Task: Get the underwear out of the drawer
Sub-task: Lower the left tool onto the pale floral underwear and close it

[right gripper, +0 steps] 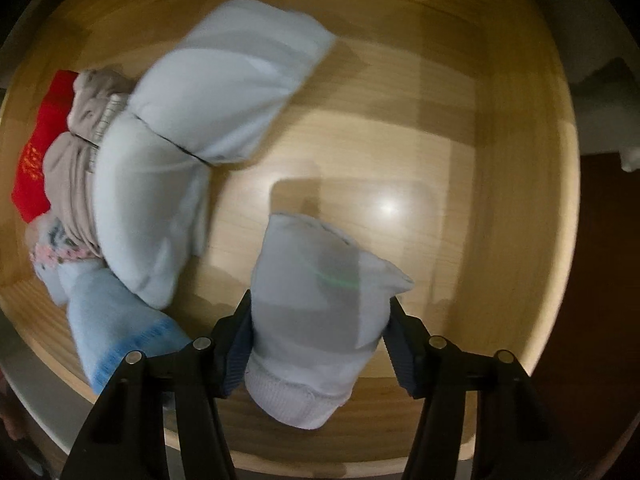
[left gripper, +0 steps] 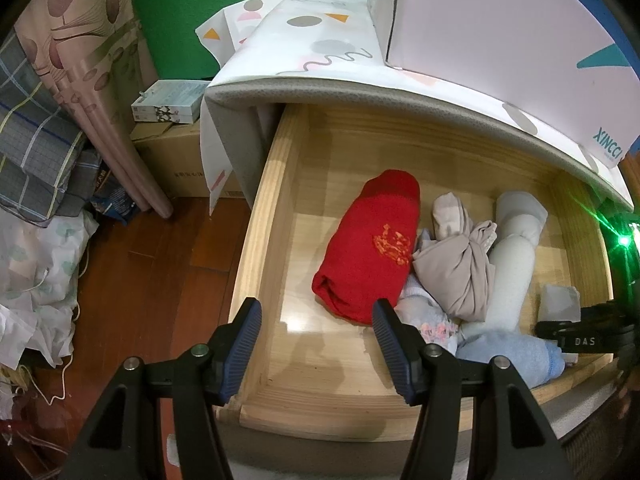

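The wooden drawer (left gripper: 256, 240) stands pulled out with rolled garments inside. There is a red one (left gripper: 372, 248), a beige one (left gripper: 456, 264), a long pale one (left gripper: 516, 248) and a light blue one (left gripper: 508, 354). My left gripper (left gripper: 316, 308) hovers open over the drawer's front left corner, with nothing between its fingers. In the right wrist view my right gripper (right gripper: 320, 304) points down into the drawer. Its pads press on both sides of a small folded pale grey underwear piece (right gripper: 312, 264) on the drawer floor (right gripper: 460, 160). The right gripper's black body (left gripper: 580, 336) shows at the left wrist view's right edge.
A cabinet top with a patterned cloth (left gripper: 320, 40) overhangs the back of the drawer, and a white box (left gripper: 500, 20) stands on it. Left of the drawer are a cardboard box (left gripper: 176, 160), heaped fabrics (left gripper: 36, 140) and a wooden floor (left gripper: 160, 260).
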`<state>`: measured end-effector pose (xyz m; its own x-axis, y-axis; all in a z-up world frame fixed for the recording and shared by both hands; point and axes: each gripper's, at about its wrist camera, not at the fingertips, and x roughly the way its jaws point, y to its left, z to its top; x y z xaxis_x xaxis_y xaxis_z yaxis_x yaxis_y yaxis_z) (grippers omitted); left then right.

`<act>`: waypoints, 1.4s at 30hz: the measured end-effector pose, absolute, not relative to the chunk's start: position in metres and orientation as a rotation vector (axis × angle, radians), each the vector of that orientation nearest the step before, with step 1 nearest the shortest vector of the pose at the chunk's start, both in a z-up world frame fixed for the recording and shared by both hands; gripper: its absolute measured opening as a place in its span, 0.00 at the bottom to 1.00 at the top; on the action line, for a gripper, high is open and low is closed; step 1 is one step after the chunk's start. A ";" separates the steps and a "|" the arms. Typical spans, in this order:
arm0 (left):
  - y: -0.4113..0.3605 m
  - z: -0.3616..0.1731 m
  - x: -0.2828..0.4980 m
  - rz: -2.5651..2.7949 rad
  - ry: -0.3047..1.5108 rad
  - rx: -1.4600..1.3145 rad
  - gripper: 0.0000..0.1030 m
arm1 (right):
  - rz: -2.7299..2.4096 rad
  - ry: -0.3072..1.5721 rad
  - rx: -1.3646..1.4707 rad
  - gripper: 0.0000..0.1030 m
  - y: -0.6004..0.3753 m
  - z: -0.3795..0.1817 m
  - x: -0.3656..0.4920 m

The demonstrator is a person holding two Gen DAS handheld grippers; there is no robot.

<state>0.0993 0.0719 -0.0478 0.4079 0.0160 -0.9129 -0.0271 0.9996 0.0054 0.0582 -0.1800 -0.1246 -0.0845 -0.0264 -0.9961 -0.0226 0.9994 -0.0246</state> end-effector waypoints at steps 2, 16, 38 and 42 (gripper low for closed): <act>0.071 -0.049 0.100 0.026 1.155 -0.007 0.57 | -0.008 1.654 -0.036 0.53 -0.187 -0.126 0.054; 0.057 -0.063 0.108 -0.089 1.283 -0.014 0.57 | 0.002 1.613 -0.128 0.51 -0.181 -0.130 0.039; 0.012 -0.113 0.143 -0.105 1.566 -0.249 0.57 | 0.042 1.591 -0.112 0.52 -0.169 -0.106 0.056; 0.008 -0.119 0.150 -0.083 1.585 -0.248 0.57 | 0.048 1.588 -0.107 0.52 -0.170 -0.106 0.057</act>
